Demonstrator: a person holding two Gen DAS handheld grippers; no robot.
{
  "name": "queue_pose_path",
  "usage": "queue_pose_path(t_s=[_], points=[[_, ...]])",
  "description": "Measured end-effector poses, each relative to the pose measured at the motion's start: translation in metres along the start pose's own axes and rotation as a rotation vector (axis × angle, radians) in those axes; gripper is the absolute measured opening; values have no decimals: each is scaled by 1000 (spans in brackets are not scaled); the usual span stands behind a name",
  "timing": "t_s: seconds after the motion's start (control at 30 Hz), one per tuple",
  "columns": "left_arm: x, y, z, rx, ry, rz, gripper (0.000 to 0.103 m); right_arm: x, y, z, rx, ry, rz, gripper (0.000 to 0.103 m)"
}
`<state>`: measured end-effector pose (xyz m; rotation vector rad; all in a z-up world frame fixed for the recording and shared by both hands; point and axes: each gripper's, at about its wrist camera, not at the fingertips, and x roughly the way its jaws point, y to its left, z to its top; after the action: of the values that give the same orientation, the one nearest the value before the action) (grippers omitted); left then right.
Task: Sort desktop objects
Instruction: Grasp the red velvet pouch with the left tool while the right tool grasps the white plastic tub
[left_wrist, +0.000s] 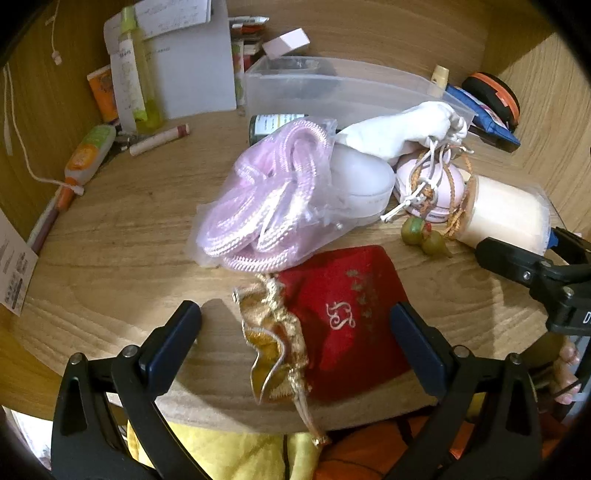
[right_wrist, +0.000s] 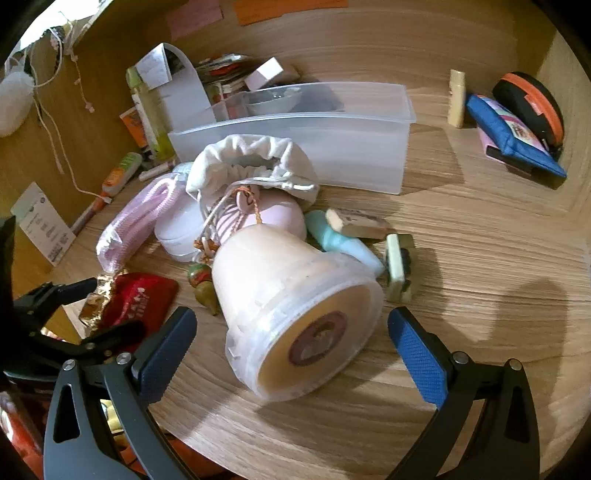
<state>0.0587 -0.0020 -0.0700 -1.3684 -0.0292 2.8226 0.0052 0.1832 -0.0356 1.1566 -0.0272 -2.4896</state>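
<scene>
My left gripper (left_wrist: 295, 343) is open, its fingers on either side of a red drawstring pouch (left_wrist: 343, 317) with gold trim, lying at the desk's front edge. My right gripper (right_wrist: 291, 343) is open around the base of a cream jar (right_wrist: 295, 314) lying on its side; that jar also shows in the left wrist view (left_wrist: 506, 218). Behind them lie a pink cord in a clear bag (left_wrist: 266, 199), a white round case (left_wrist: 362, 184), a white cloth bag (right_wrist: 255, 166) and small gourd charms (left_wrist: 424, 232).
A clear plastic bin (right_wrist: 332, 147) stands behind the pile. A blue pouch (right_wrist: 513, 136) and an orange-black case (right_wrist: 532, 103) lie at the far right. Tubes, bottles and papers (left_wrist: 140, 85) crowd the back left. A teal item (right_wrist: 343, 240) and erasers (right_wrist: 397, 266) lie beside the jar.
</scene>
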Motion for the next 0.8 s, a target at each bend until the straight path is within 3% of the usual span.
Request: queue_pose_path(t_s=[0.07,0.17,0.33,0.43,0.6,0.8], points=[[1,-1,0,6,-19,-5,103,0,1,0,-8,-5,3,82],[0,-2,-1,20,-43,-23,100,-1,0,-1,-14,-11,-3,75],[-6,-11,-1,72,-71,-64,55,-6,0,-5,-21,-25,1,71],[-9,-17,-1,102,-80,-75,40,-11,-3,-6,-14,-39,12,69],[-13,-22,1,120,-94,-86,27,-27,-4,-4,-15,-92,-5,67],[-30,-25,6,110,-133,-149,23,-42,-6,3,-14,-138,2,59]])
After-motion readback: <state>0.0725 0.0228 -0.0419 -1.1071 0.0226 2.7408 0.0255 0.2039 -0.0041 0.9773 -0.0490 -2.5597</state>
